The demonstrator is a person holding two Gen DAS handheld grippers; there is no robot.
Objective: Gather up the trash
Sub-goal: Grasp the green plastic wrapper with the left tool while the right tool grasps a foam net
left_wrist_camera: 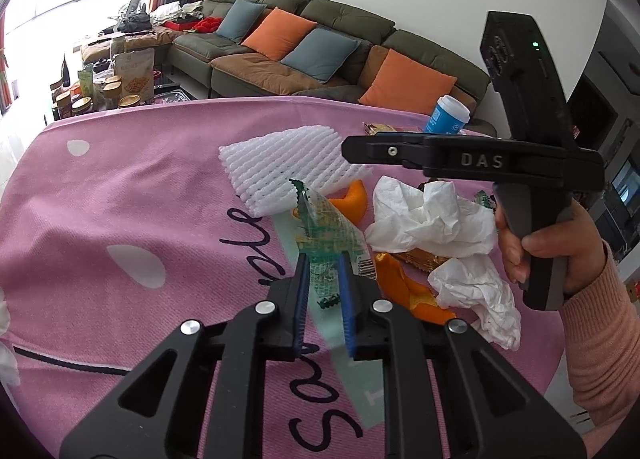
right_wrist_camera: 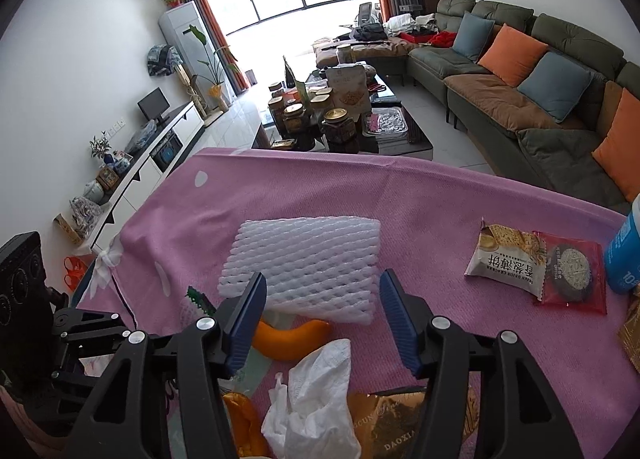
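Now the left gripper [left_wrist_camera: 323, 259] pinches a see-through green wrapper [left_wrist_camera: 325, 237], and the right gripper [right_wrist_camera: 320, 287] hangs wide open over white tissue [right_wrist_camera: 316, 399] on the pink cloth [right_wrist_camera: 420, 211]

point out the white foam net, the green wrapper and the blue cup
white foam net [right_wrist_camera: 304, 263], right wrist view, middle of its top face
green wrapper [left_wrist_camera: 326, 231], left wrist view, clear printed middle
blue cup [left_wrist_camera: 446, 117], left wrist view, blue side wall

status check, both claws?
Left claw shut on green wrapper. Right claw open, above white tissue. Foam net beyond.
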